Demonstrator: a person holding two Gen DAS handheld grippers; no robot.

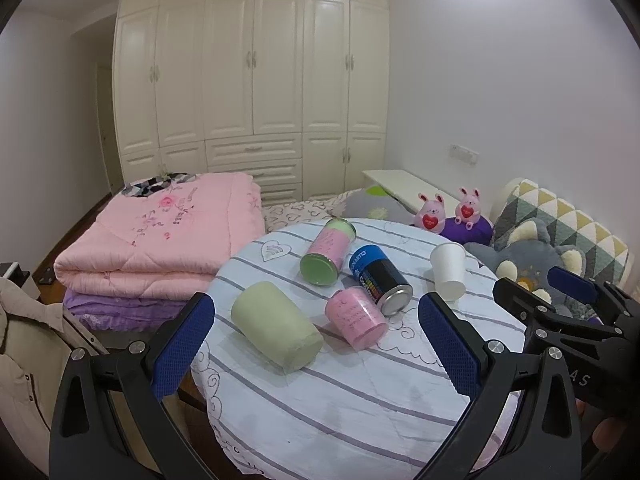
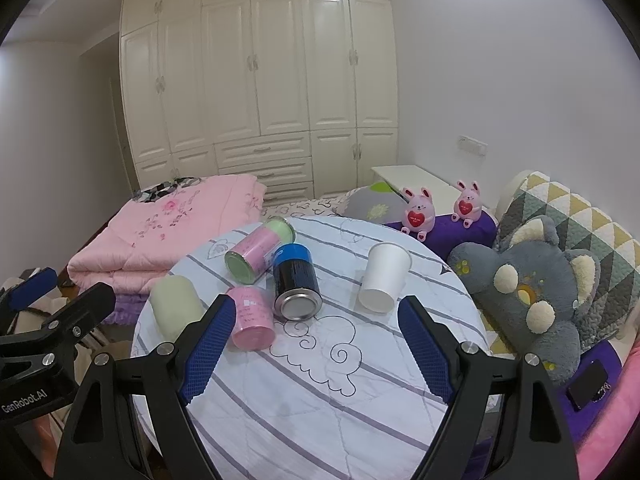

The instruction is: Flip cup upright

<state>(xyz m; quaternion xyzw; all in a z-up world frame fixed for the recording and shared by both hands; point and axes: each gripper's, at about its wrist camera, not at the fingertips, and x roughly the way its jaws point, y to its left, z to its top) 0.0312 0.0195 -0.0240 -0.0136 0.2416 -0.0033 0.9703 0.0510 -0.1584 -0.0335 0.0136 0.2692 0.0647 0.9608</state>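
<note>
A white paper cup stands on the round striped table right of centre, wide mouth up; it also shows in the left wrist view. My right gripper is open and empty, hovering over the table's near side, short of the cup. My left gripper is open and empty, low over the table's near left. The right gripper's body shows at the right of the left wrist view.
Lying on the table: a pale green cup, a pink cup, a blue and black spray can and a pink and green canister. A folded pink quilt is left, plush toys right.
</note>
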